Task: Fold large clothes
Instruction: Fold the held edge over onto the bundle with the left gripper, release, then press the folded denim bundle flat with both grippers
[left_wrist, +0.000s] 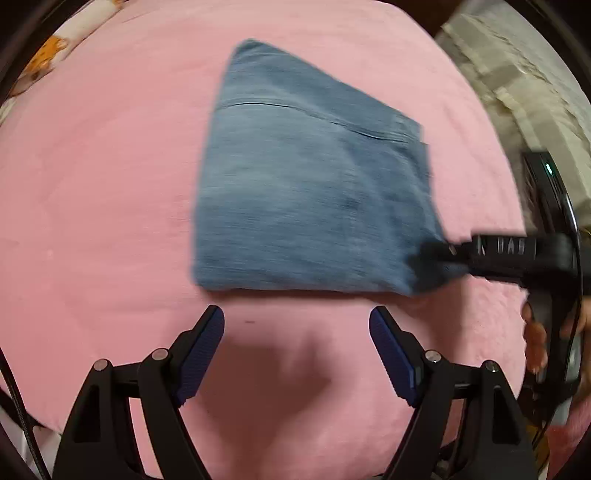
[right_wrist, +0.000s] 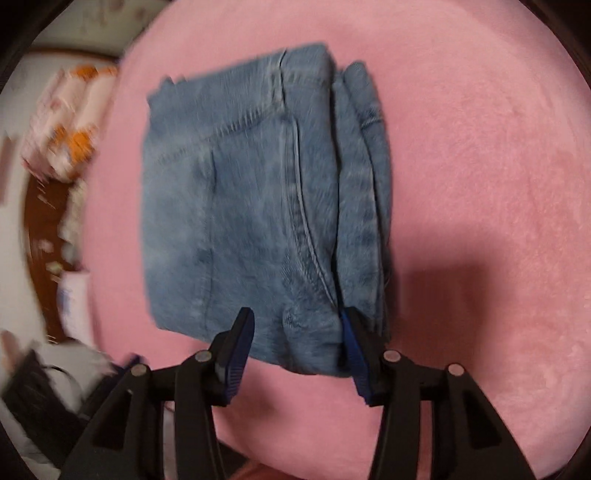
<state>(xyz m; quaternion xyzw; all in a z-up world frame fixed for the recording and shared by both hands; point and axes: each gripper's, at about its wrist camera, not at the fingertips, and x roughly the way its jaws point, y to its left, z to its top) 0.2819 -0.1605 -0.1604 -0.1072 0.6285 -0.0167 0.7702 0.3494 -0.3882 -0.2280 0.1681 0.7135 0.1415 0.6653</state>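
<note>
A pair of blue jeans (left_wrist: 306, 192), folded into a compact stack, lies flat on the pink blanket (left_wrist: 103, 192). My left gripper (left_wrist: 297, 319) hovers open just short of the stack's near edge, with only pink blanket between its fingers. In the right wrist view the jeans (right_wrist: 251, 206) show a pocket seam and layered folds on the right side. My right gripper (right_wrist: 297, 319) stands open astride the near corner of the stack, and its pads do not press the denim. From the left wrist view the right gripper (left_wrist: 439, 258) sits at the jeans' near right corner.
A person's hand (left_wrist: 535, 339) holds the right gripper's handle. Orange-patterned bedding (left_wrist: 51, 51) lies at the far left, pale lacy fabric (left_wrist: 517, 81) at the far right. Past the blanket's left edge are a brown wooden surface (right_wrist: 40, 221) and blurred clutter (right_wrist: 70, 122).
</note>
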